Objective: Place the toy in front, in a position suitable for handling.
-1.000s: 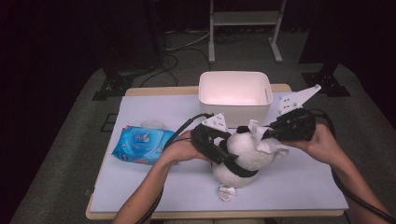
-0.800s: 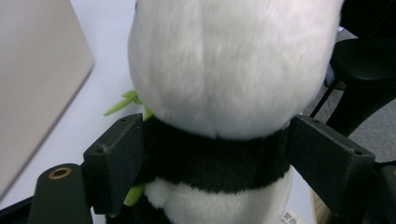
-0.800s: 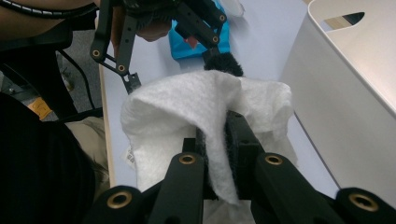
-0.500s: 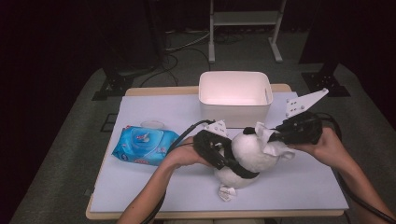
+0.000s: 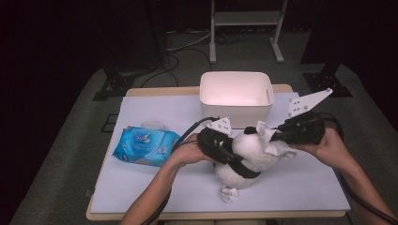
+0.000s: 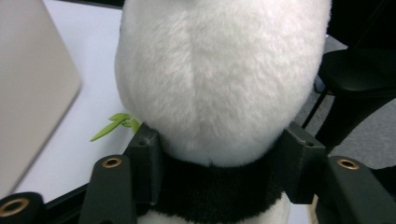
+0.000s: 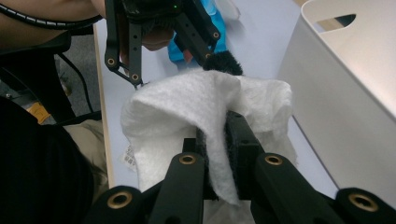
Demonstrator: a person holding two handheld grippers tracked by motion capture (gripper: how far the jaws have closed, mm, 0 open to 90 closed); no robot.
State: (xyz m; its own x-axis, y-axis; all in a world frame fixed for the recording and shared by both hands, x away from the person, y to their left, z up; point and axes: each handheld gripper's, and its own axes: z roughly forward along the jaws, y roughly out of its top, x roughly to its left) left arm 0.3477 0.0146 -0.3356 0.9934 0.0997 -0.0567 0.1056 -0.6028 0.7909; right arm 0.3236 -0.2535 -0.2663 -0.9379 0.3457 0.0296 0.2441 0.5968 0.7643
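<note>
The plush panda (image 5: 248,157) is sitting upright on the table (image 5: 155,187), just before the white bin (image 5: 236,96). The left gripper (image 5: 225,149), jaws having just been closing, is clamping its black neck band. The right gripper (image 5: 277,137) is pinching a white wipe (image 7: 187,116) against the panda's head

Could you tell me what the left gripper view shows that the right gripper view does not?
Left gripper view: its own jaws, just closing, stand either side of the plush toy at its black band, beside a green leaf. Right gripper view: the right gripper clamps a white wipe, with the left gripper and blue wipes pack beyond. Both show the white bin and table.
</note>
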